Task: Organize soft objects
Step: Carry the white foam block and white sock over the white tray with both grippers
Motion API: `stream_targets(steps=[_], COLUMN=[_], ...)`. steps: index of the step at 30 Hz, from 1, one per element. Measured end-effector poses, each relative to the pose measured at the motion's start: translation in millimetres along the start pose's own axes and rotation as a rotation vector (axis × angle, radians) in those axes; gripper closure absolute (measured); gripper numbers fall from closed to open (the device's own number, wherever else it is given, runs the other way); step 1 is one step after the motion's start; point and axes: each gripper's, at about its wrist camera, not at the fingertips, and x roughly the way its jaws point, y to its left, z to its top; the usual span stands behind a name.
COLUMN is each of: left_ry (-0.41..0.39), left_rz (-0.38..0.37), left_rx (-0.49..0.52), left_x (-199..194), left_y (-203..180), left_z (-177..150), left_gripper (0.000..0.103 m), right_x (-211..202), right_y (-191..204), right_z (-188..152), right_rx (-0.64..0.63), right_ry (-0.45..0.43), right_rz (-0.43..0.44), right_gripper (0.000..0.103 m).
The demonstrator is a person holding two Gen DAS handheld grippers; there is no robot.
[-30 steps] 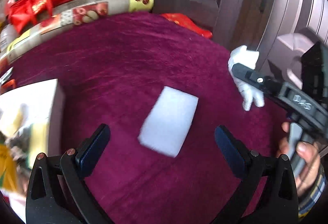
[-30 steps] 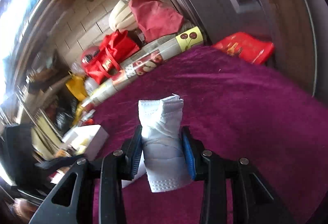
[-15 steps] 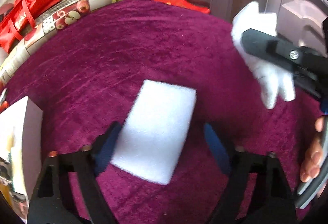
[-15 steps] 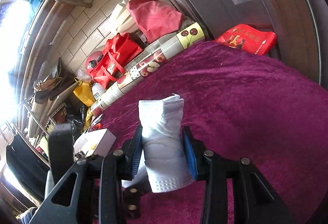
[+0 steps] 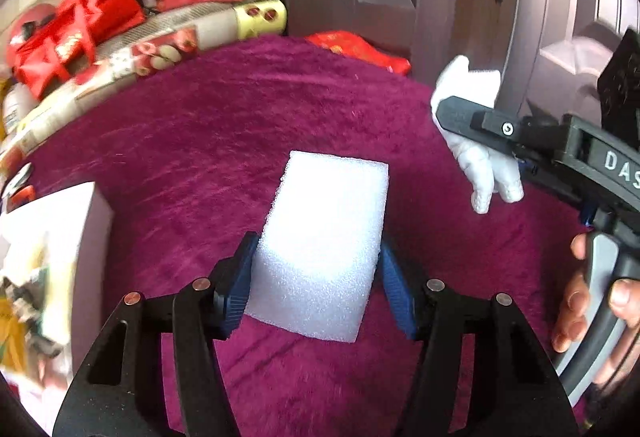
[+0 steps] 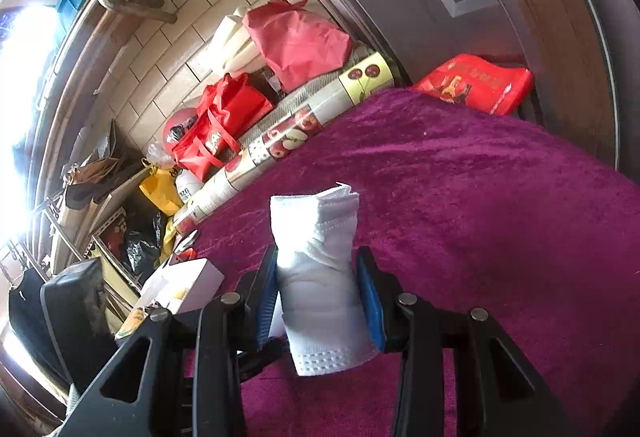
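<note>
White sponge point(image 5: 320, 249) lies flat on the surface point(image 5: 200, 141); left tongs point(image 5: 316, 289) closing around it, pads touching. At 2 o'clock, right tongs point(image 6: 318, 293) pinch a folded mask point(image 6: 320, 277) aloft.

Right hand-held gripper point(image 6: 318, 287) clamped on a folded white face mask point(image 6: 320, 269), blue pads point(image 6: 370, 303) squeezing both sides, above a magenta velvet cloth point(image 6: 480, 217). White box point(image 6: 188, 285) at left edge, red bags point(image 6: 220, 125) and a cherry-print roll point(image 6: 296, 125) behind.
</note>
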Motion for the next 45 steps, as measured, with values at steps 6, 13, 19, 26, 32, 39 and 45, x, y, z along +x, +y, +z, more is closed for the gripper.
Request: stream_targets(steps=[6,13,19,26,32,39,45], left_ry=[-0.12,-0.246,-0.321,-0.379,-0.407,-0.422,-0.421], left_rz=[0.068,0.115,0.159,0.192,0.231,0.251,0.259], left_rx=[-0.113,-0.22,-0.264,-0.315,-0.364,-0.42,-0.465], left_x=[-62.7,-126.3,-169.7,-205.0,-222.5,-232.5,-233.8], left_y=[17.0,44.1,62.8,83.0,106.0,131.0,149.8], left_z=[-9.9,-26.1,-42.6,-63.2,-77.0,-89.4,-99.5], left_gripper=[0.044,0.044,0.044,0.044,0.044,0.044,0.044], right_x=[-24.1,-46.3,-55.1,-62.4,-54.7,-41.6,-32.1], right_y=[23.9,67.3,99.1,129.8,151.4,167.0,174.2], right_z=[4.4,1.6,-1.4,-8.8,-14.0,-22.4,-26.4], right_rx=[0.008,-0.051,-0.09,-0.142,-0.187,-0.216,-0.231], right_ry=[-0.043,-0.076,-0.082,-0.086,-0.069,-0.015,0.011], right_rz=[0.062,0.117,0.157,0.187,0.202,0.218,0.208], right_gripper=[0.064,0.064,0.064,0.064,0.064,0.064,0.064])
